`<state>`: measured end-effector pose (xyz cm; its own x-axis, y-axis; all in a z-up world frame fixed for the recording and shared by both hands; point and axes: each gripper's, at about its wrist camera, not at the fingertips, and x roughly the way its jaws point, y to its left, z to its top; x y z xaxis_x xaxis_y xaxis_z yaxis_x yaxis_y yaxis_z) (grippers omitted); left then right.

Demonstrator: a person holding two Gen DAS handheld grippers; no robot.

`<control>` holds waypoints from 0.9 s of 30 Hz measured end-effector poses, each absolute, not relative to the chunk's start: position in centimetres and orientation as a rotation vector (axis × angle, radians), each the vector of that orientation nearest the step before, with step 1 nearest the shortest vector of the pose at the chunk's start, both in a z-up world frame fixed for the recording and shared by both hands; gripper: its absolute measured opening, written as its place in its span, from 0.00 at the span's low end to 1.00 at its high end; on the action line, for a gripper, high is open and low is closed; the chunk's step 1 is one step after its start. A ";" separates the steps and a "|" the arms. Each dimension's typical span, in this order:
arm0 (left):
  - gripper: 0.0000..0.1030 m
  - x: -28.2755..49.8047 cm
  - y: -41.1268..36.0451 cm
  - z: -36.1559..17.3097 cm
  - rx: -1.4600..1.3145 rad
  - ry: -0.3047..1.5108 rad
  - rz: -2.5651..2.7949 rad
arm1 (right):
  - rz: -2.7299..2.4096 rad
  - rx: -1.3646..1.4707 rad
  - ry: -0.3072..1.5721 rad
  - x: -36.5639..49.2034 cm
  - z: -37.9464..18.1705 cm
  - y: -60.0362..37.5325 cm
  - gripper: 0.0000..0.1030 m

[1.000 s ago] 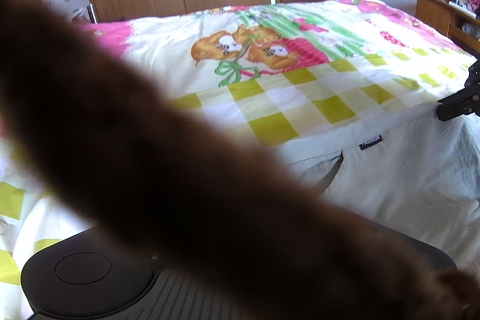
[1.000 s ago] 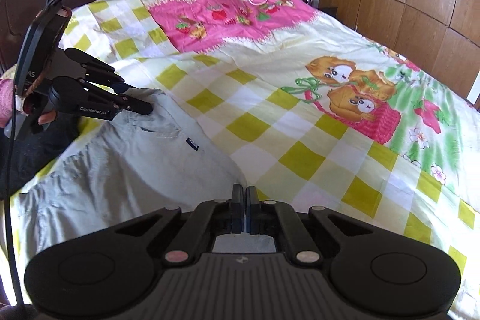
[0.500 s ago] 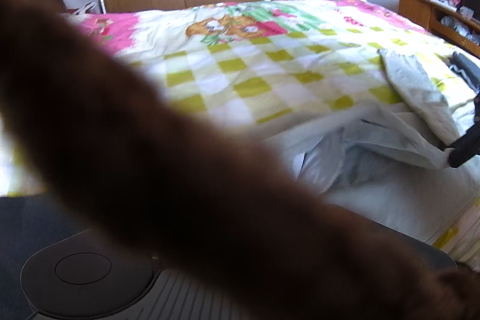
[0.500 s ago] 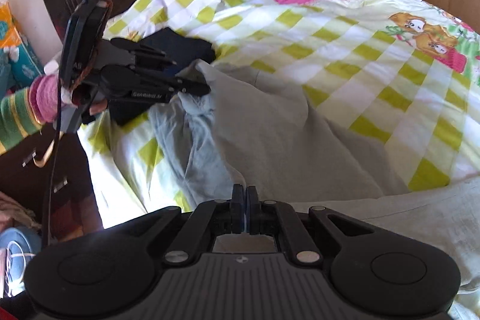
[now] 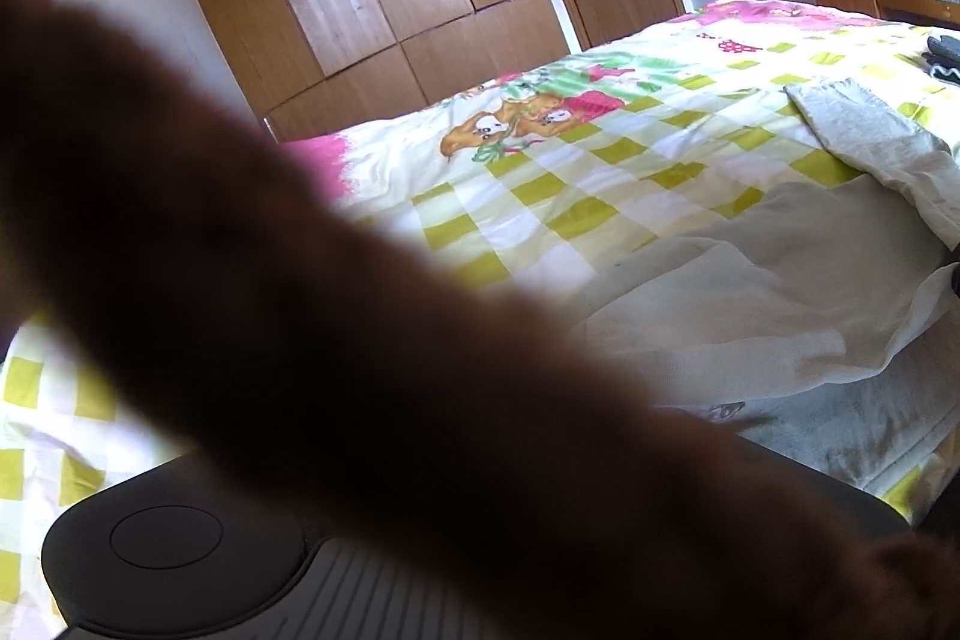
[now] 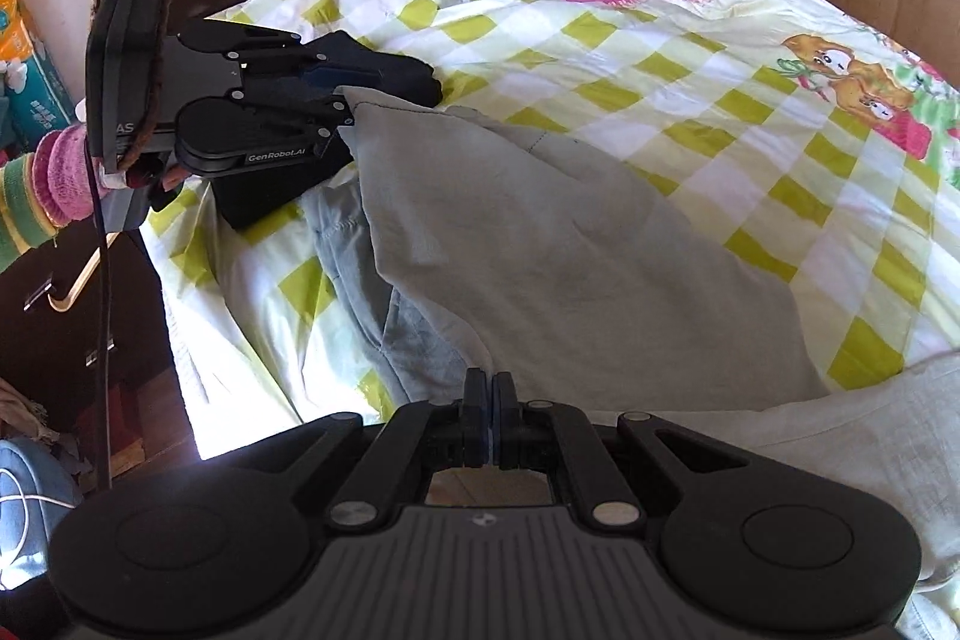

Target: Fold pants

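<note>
Both grippers have carried the waist end of the pants across the bed since a second ago, so a top layer now lies doubled over cloth that was flat then.

Nearest in the right wrist view, the right gripper [image 6: 487, 415] has its jaws pressed together, with pale cloth bunched right at the tips; it appears to be pinching one corner of the light grey pants [image 6: 540, 244]. Further off, the left gripper [image 6: 342, 109] grips the opposite corner of the same folded edge, its fingers closed on the hem. In its own view a blurred brown strap [image 5: 300, 310] hides the tips. Beyond the left gripper a dark folded garment [image 6: 390, 76] lies on the checked yellow quilt [image 6: 690, 58], just beside the raised corner.

By my reading the first lengthwise fold is in hand: the upper layer is draped but not laid down. Next, both corners need lowering together, lined up with the lower layer's edge, then releasing. The far corner sits close to the dark garment, so it should be set short of it.
</note>
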<state>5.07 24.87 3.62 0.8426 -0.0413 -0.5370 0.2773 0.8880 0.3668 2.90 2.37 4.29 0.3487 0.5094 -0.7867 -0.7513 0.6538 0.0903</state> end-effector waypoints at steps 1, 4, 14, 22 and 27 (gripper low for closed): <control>0.25 4.8 25.0 3.0 0.446 0.581 -0.181 | 0.836 -0.315 0.919 2.7 3.6 2.5 0.19; 0.25 3.6 24.8 0.2 0.489 0.665 -0.187 | 0.842 -0.336 1.016 2.0 0.9 3.0 0.19; 0.25 2.2 23.8 1.4 0.608 0.563 -0.089 | 0.832 -0.338 0.959 1.7 1.2 3.0 0.19; 0.27 -0.4 22.9 -2.5 0.684 0.757 -0.126 | 0.837 -0.411 0.988 0.3 -0.2 3.8 0.24; 0.29 -0.6 23.6 0.1 0.586 0.744 -0.061 | 0.808 -0.318 0.950 0.7 1.7 1.9 0.25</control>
